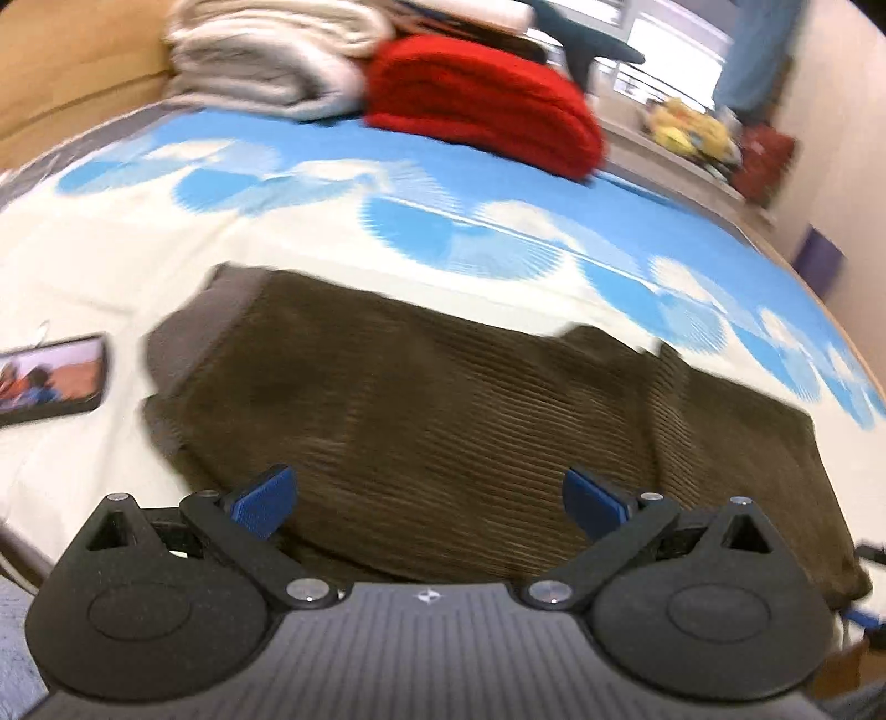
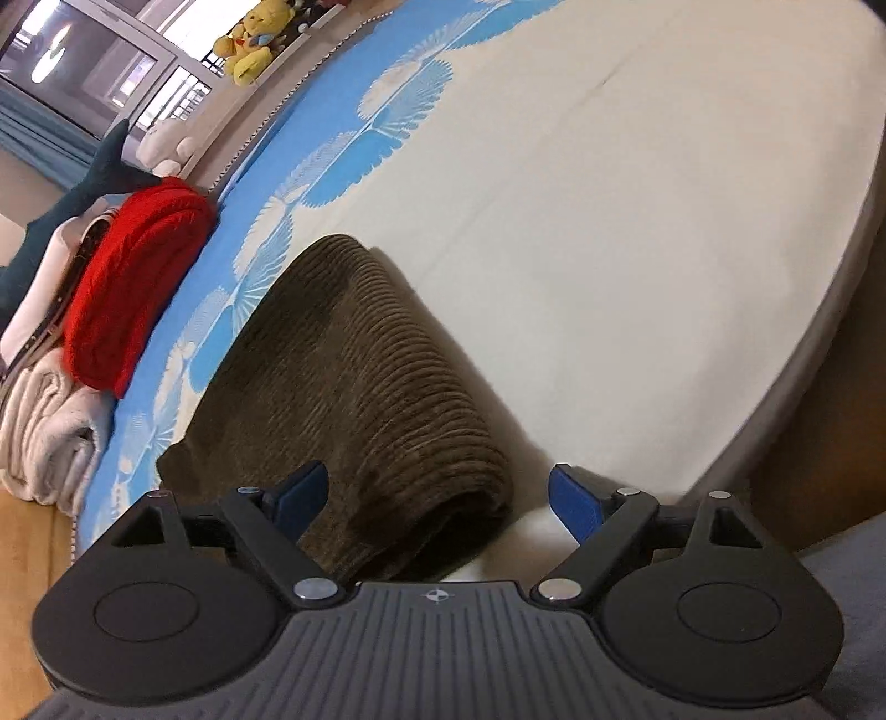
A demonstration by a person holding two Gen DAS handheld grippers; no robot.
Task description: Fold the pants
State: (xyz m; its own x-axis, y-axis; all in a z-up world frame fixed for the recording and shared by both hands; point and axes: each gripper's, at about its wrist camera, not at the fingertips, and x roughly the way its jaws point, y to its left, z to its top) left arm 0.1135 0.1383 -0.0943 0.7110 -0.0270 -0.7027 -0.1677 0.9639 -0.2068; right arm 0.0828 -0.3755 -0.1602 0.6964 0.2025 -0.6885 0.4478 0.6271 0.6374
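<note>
So the brown corduroy pants [image 1: 443, 421] lie folded in a thick bundle on the bed [image 1: 111, 266], on the cream part of the sheet near its front edge. Both sets of tongs hang over them with nothing gripped: left tongs [image 1: 429, 501] spread apart, right tongs [image 2: 437, 498] spread wide too. Red blanket [image 1: 482, 105] sits by the headboard edge, phone [image 1: 52, 379] left of the pants

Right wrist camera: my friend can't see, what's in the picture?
A folded pair of brown corduroy pants lies on a cream and blue bed, just ahead of the open right tool, which holds nothing. A red blanket and a yellow teddy bear sit farther off.
</note>
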